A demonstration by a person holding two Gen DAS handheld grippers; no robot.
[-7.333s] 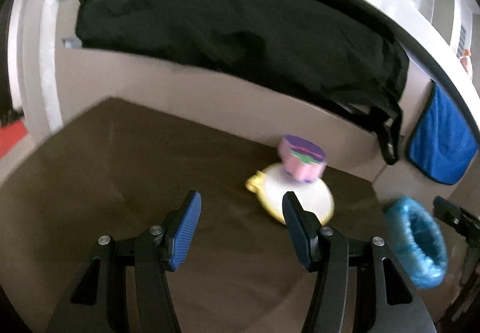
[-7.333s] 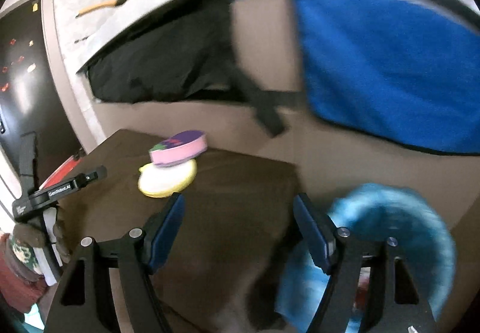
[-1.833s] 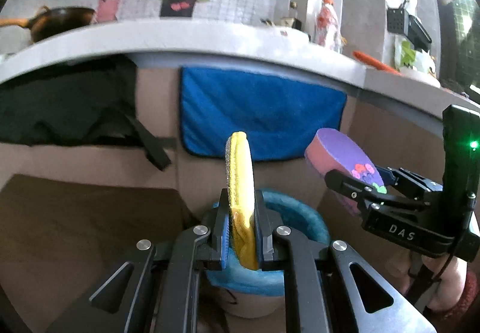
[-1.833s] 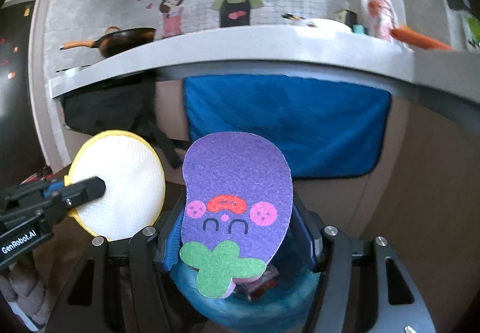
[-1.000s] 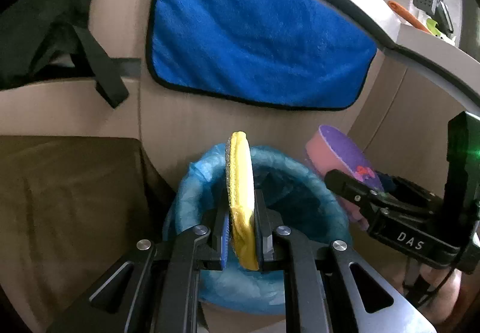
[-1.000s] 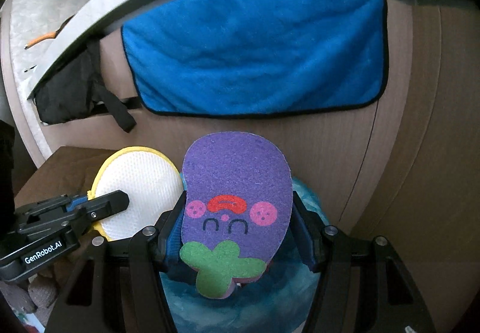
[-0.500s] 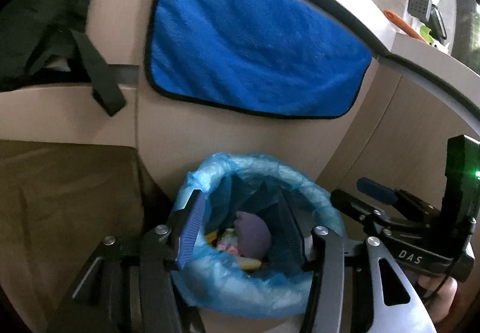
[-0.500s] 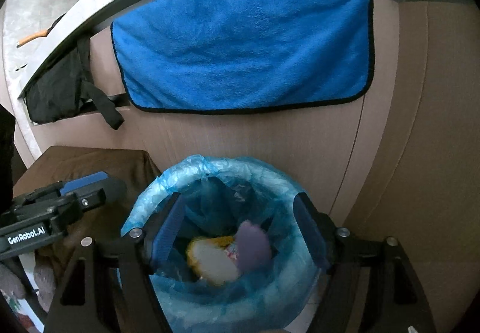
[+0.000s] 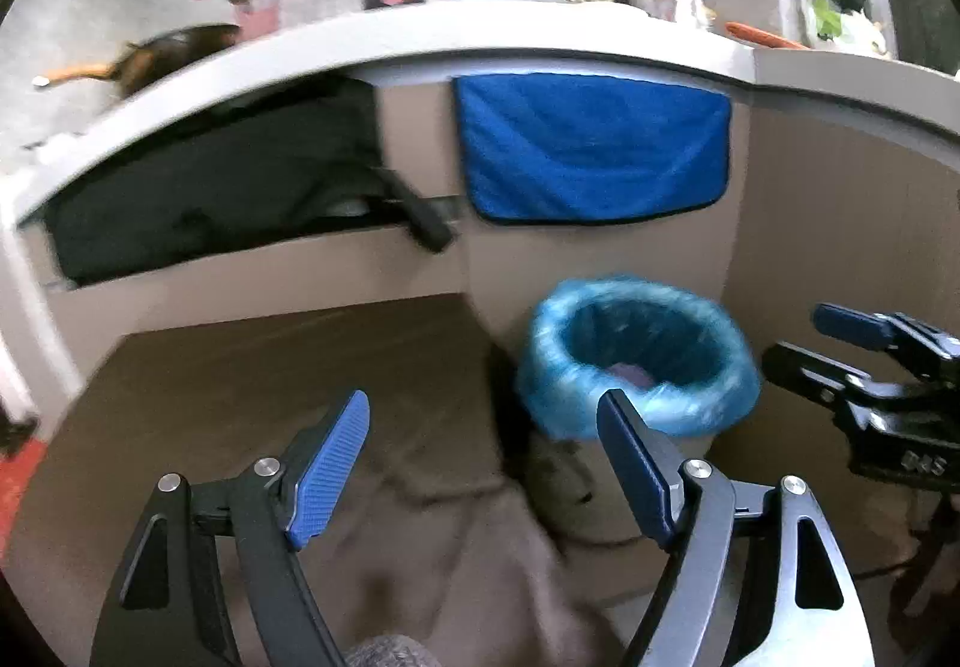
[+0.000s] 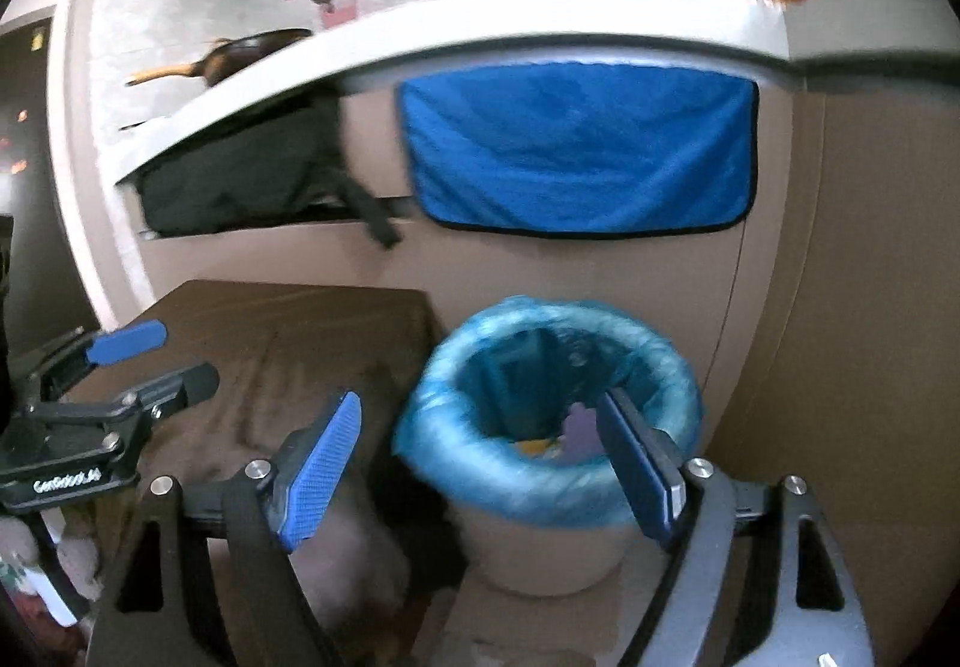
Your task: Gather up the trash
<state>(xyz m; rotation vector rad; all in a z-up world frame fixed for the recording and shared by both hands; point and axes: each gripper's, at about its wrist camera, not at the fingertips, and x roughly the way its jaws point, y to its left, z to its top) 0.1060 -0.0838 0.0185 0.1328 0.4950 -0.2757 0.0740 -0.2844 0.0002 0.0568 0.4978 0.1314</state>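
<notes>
A small bin lined with a blue bag (image 9: 636, 361) (image 10: 549, 415) stands on the floor beside a brown-covered table (image 9: 288, 367) (image 10: 300, 331). Inside it lie the purple sponge (image 9: 630, 371) (image 10: 579, 430) and a bit of the yellow pad (image 10: 531, 446). My left gripper (image 9: 483, 457) hangs back from the bin over the table's edge, its jaws opening with nothing between them. My right gripper (image 10: 477, 457) is drawn back in front of the bin, jaws opening and empty; it also shows at the right (image 9: 840, 343) in the left wrist view.
A blue towel (image 9: 591, 147) (image 10: 576, 150) hangs on the beige cabinet front behind the bin. A black cloth (image 9: 210, 187) (image 10: 240, 175) is draped under the white counter (image 9: 480, 36), on which a pan (image 10: 240, 51) sits. The brown table cover is wrinkled near me.
Both grippers let go of the yellow pad and the purple sponge, which dropped into the bin. Since then both have pulled back and up, and their jaws have widened.
</notes>
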